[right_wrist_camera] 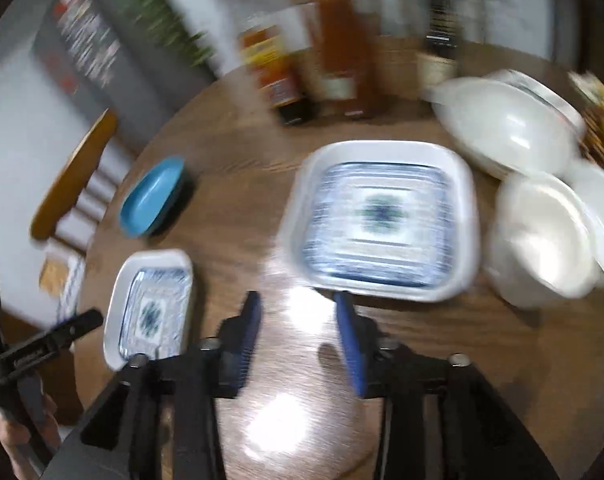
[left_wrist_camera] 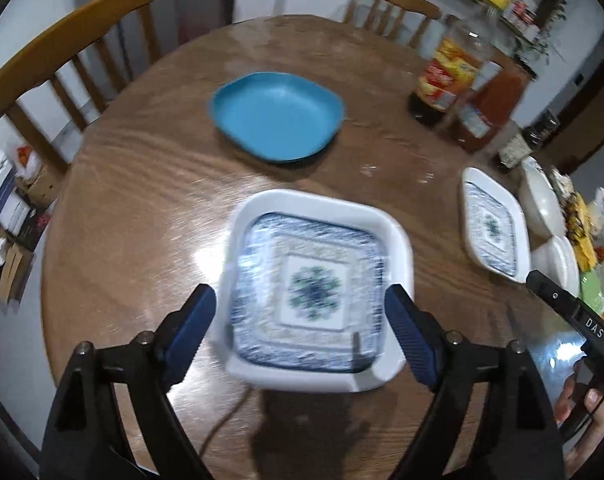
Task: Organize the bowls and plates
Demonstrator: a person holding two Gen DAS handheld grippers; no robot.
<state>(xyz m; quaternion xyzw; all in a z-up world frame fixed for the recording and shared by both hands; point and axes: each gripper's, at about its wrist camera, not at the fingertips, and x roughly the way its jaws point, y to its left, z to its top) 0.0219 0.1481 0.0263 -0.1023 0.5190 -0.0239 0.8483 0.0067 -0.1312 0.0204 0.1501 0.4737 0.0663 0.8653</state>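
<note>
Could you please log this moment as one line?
left gripper: jaws open around patterned plate | right gripper: jaws open, empty | blue dish: untouched

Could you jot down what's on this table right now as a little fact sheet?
surface: round wooden table
patterned square plates: two, one under the left gripper, another ahead of the right gripper
blue dish: alone, mid-table
white bowls: clustered at the edge
bottles: far side
grippers: both open, holding nothing

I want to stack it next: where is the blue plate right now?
In the left wrist view the blue plate lies alone on the wooden table, beyond the patterned square plate and left of the bottles.
</note>
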